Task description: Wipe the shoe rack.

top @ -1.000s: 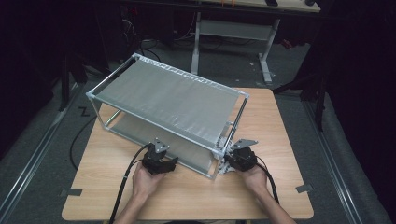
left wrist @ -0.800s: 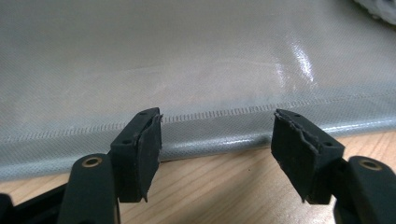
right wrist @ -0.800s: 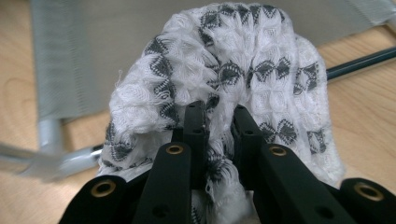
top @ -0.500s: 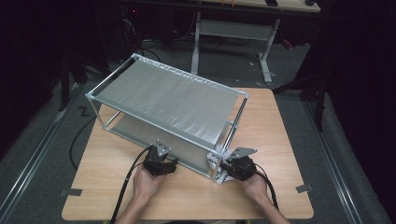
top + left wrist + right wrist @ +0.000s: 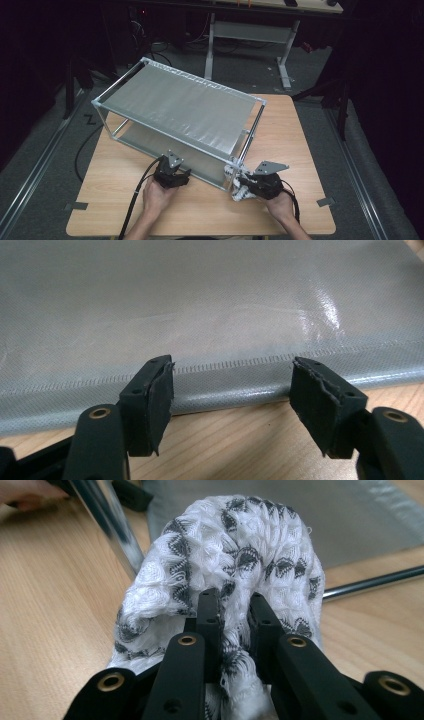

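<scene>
**A:** Where is the white cloth with the grey zigzag pattern (image 5: 235, 555)?

**B:** Bunched at the near right corner of the metal-framed rack with grey fabric shelves (image 5: 180, 107), on the light wooden surface (image 5: 300, 130). The right gripper (image 5: 235, 617) has its fingers (image 5: 207, 612) clamped on a fold of it.

**A:** And the left gripper (image 5: 232, 390)?

**B:** Its fingers (image 5: 155, 395) stand apart with nothing between them, facing the stitched front edge of the lower grey shelf (image 5: 210, 305), close to the surface.

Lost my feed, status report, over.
Right gripper shut on cloth. Left gripper open at rack's fabric shelf. Rack post close beside cloth.
</scene>
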`<action>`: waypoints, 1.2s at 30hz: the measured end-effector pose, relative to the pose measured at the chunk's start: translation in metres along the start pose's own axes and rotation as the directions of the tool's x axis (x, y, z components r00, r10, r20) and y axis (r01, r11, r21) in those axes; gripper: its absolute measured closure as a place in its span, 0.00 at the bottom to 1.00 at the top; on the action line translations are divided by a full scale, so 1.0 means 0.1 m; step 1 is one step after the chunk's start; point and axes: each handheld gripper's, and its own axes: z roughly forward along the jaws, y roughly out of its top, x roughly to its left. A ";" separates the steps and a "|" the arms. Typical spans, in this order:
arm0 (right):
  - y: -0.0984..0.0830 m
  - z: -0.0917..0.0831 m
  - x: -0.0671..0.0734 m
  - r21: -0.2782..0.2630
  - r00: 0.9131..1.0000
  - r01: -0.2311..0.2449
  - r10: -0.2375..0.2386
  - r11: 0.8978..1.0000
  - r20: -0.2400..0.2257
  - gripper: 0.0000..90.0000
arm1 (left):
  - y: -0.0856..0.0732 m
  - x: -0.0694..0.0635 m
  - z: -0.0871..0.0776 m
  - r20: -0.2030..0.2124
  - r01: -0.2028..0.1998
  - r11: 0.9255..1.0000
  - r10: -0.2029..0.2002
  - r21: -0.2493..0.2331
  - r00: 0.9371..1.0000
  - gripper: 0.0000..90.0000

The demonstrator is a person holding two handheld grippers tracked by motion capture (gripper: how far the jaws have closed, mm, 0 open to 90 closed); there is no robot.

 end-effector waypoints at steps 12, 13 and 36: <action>0.28 -0.45 0.03 -0.114 0.999 0.044 -0.043 0.993 0.009 0.89 | -0.01 0.00 0.00 -0.004 -0.002 1.000 0.002 -0.003 1.000 0.38; 0.30 -0.47 0.03 -0.120 0.999 0.047 -0.046 0.992 0.009 0.89 | -0.01 0.00 0.00 -0.004 -0.001 1.000 0.001 -0.004 1.000 0.38; -0.01 0.00 0.13 0.004 0.999 0.025 -0.025 1.000 -0.032 0.89 | -0.02 0.00 0.00 -0.006 0.001 1.000 -0.001 -0.006 1.000 0.38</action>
